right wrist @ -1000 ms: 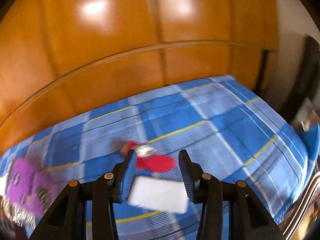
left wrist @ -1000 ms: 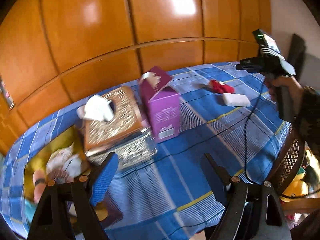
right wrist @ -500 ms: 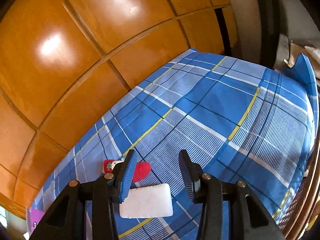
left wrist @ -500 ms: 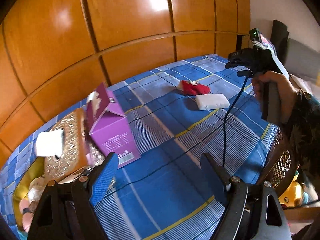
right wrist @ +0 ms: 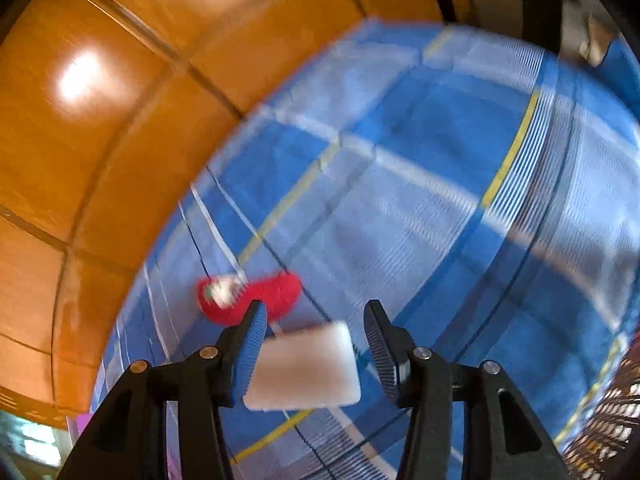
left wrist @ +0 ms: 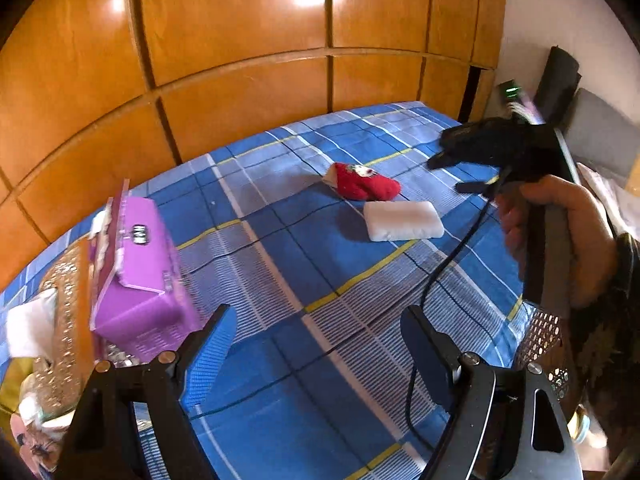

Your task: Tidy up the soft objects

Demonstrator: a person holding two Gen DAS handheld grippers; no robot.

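While the left wrist camera looks down across a bed covered with a blue plaid bedspread (left wrist: 304, 264), the left gripper (left wrist: 316, 344) stands at the bottom of the picture with its two fingers spread wide and nothing between them. A white foam block (left wrist: 404, 221) lies on the cloth toward the middle right, and a red soft toy (left wrist: 366, 182) with a pale face patch lies just beyond it, the two nearly touching. At the left edge a purple box (left wrist: 140, 268) sits beside a gold patterned tissue box (left wrist: 66, 320) with white tissue sticking out. On the right a person's hand (left wrist: 560, 236) grips the handle of the right gripper (left wrist: 452, 172), which points down toward the foam block and the red toy; a black cable (left wrist: 452, 256) hangs from it. Behind the bed rise glossy orange wooden panels (left wrist: 240, 40).

Seen from the right wrist camera, the picture is smeared by motion. The right gripper's (right wrist: 316, 344) fingers have just been opening and are parted, with the white foam block (right wrist: 304, 368) lying on the bedspread (right wrist: 440, 200) in the gap between them, close to the left pad; whether that pad touches it cannot be told, and the right pad stands clear of it. The red soft toy (right wrist: 256, 292) lies just past the left fingertip.
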